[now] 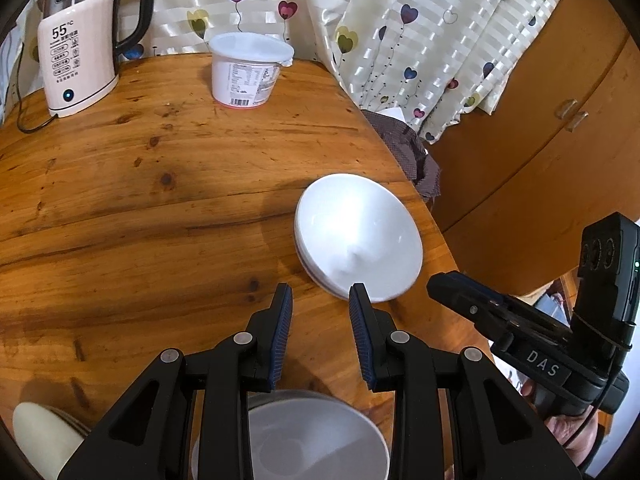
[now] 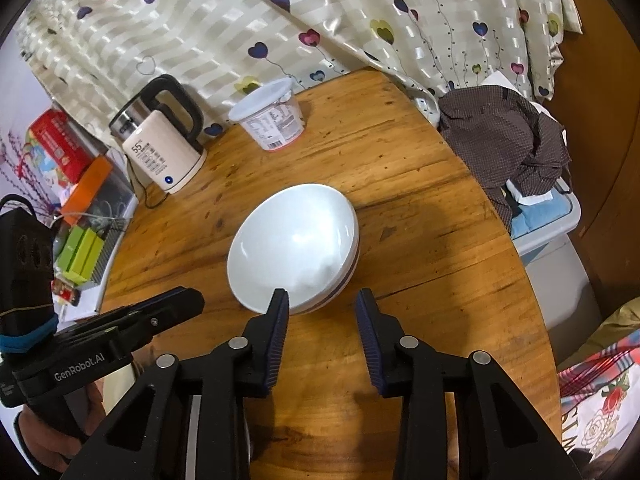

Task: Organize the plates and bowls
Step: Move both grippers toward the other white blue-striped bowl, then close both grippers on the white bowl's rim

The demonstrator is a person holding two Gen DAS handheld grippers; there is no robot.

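Grey bowl (image 1: pixel 316 436) under left gripper (image 1: pixel 320 304) mostly hidden. Both grippers, incl. right gripper (image 2: pixel 322 306), partly open, empty; white bowl (image 2: pixel 294 248) just ahead.

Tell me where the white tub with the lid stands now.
The white tub stands at the far edge of the wooden table, right of the electric kettle and just before the heart-patterned curtain; the stacked white bowls sit nearer the camera.

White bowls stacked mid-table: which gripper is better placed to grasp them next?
Right, probably. The right gripper is open, one finger already at the near rim of the white bowl stack. The left gripper, also open, points mostly at bare table beside it.
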